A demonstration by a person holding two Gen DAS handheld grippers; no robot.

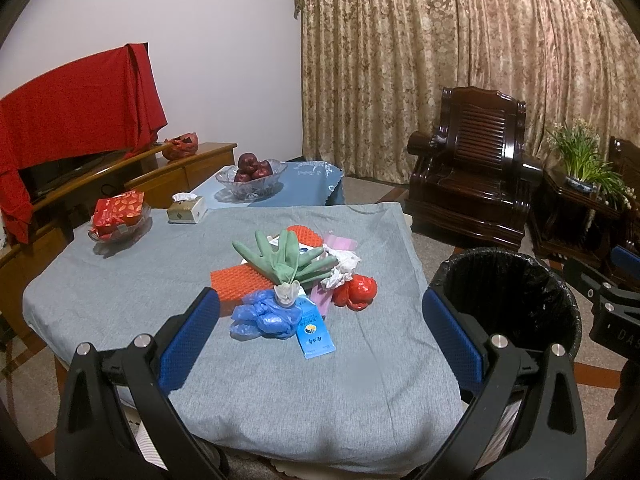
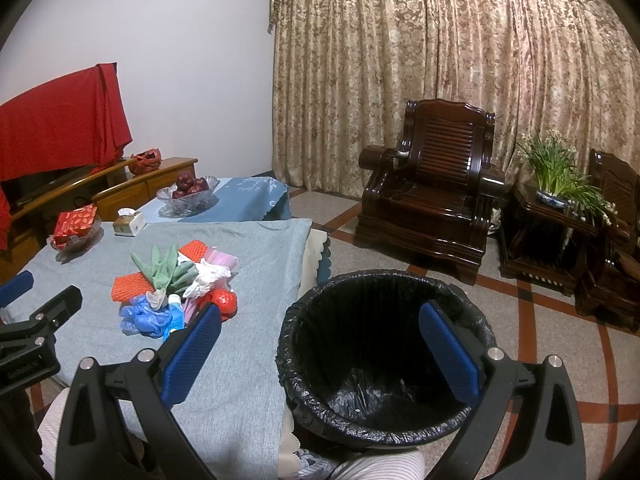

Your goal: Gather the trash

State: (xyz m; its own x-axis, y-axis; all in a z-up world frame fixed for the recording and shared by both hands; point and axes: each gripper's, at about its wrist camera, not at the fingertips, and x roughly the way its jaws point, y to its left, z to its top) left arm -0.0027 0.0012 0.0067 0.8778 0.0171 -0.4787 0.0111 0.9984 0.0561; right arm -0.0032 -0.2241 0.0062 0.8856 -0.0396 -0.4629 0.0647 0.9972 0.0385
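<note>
A heap of trash lies mid-table on the grey cloth (image 1: 120, 292): green rubber gloves (image 1: 288, 260), a blue plastic bag (image 1: 266, 316), a blue packet (image 1: 314, 326), orange foam nets (image 1: 230, 280), a crumpled red wrapper (image 1: 356, 290), white tissue (image 1: 340, 260) and pink pieces (image 1: 340, 242). The heap also shows in the right wrist view (image 2: 176, 284). My left gripper (image 1: 320, 316) is open and empty, just short of the heap. My right gripper (image 2: 320, 328) is open and empty above the black-lined trash bin (image 2: 384, 428), which stands right of the table (image 1: 516, 288).
On the table's far left are a red box in a glass dish (image 1: 118, 214) and a tissue box (image 1: 186, 208). A bowl of red fruit (image 1: 252, 174) sits on a blue-covered table behind. A dark wooden armchair (image 2: 436, 188) and a potted plant (image 2: 554, 172) stand right.
</note>
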